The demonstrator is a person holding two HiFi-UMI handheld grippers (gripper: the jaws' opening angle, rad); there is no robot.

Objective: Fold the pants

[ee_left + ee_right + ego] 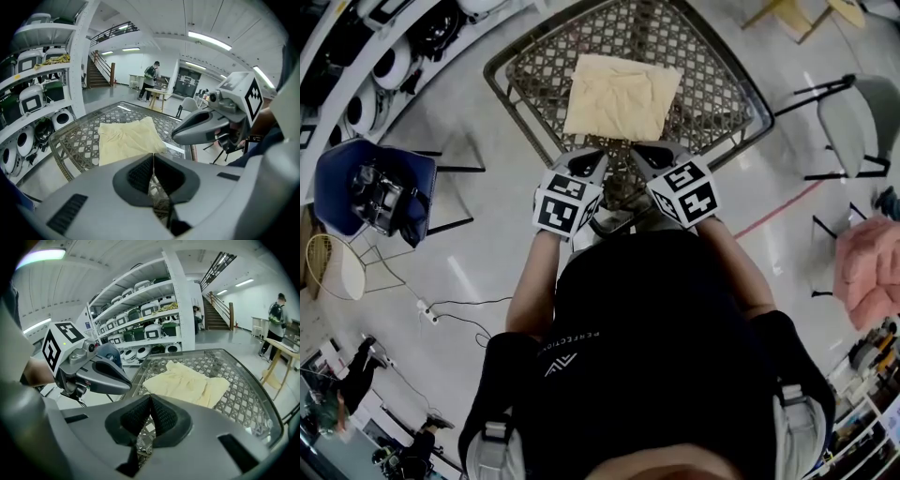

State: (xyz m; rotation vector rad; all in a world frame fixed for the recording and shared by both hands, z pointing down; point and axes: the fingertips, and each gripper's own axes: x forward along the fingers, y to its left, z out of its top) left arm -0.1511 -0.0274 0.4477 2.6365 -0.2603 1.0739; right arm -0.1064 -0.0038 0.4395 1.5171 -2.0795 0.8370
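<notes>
The pale yellow pants (622, 96) lie folded into a rough square on the lattice glass table (694, 52), toward its middle. They also show in the left gripper view as the pants (126, 139) and in the right gripper view as the pants (187, 380). My left gripper (591, 161) and right gripper (649, 156) hover side by side over the table's near edge, just short of the cloth. Both are shut with nothing between the jaws. Neither touches the pants.
A blue chair (370, 192) with gear stands at the left, a grey chair (853, 117) at the right, a pink bundle (867, 272) beyond it. Shelves of white devices (145, 331) line one side. A person (151, 79) stands far off by a desk.
</notes>
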